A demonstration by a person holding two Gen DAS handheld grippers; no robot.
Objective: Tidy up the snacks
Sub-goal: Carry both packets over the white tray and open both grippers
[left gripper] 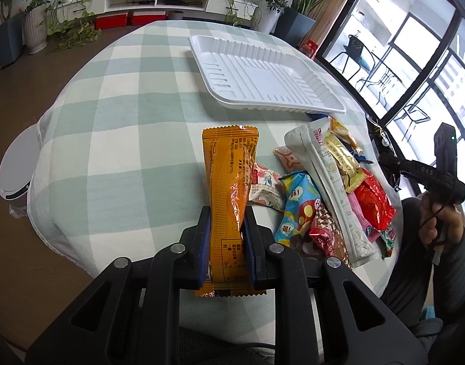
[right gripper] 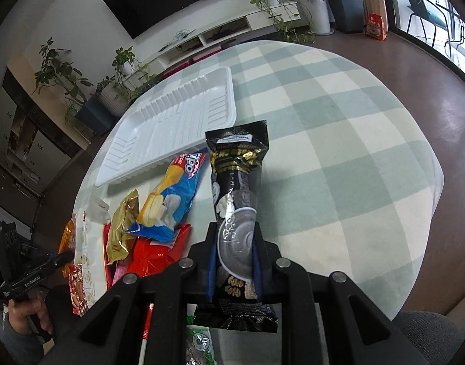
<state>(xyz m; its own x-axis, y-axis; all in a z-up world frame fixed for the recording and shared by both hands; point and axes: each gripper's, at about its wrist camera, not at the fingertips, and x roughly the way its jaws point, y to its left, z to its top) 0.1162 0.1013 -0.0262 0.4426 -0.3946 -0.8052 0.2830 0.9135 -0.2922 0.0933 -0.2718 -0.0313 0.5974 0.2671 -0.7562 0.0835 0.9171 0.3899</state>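
Note:
My left gripper (left gripper: 227, 217) is shut on an orange snack packet (left gripper: 229, 179), held lengthwise above the checked tablecloth, short of the white tray (left gripper: 262, 76). My right gripper (right gripper: 234, 234) is shut on a black snack packet (right gripper: 237, 188), held above the cloth to the right of the tray (right gripper: 171, 127). A pile of snacks (left gripper: 329, 200) lies in front of the tray, between the two grippers; in the right wrist view a blue packet (right gripper: 171, 194) lies on top of the pile. The tray holds nothing.
The round table has a green and white checked cloth (left gripper: 126, 158). A white stool (left gripper: 13, 170) stands at its left edge. Potted plants (left gripper: 34, 27) and a low TV shelf line the far wall. Windows are on the right.

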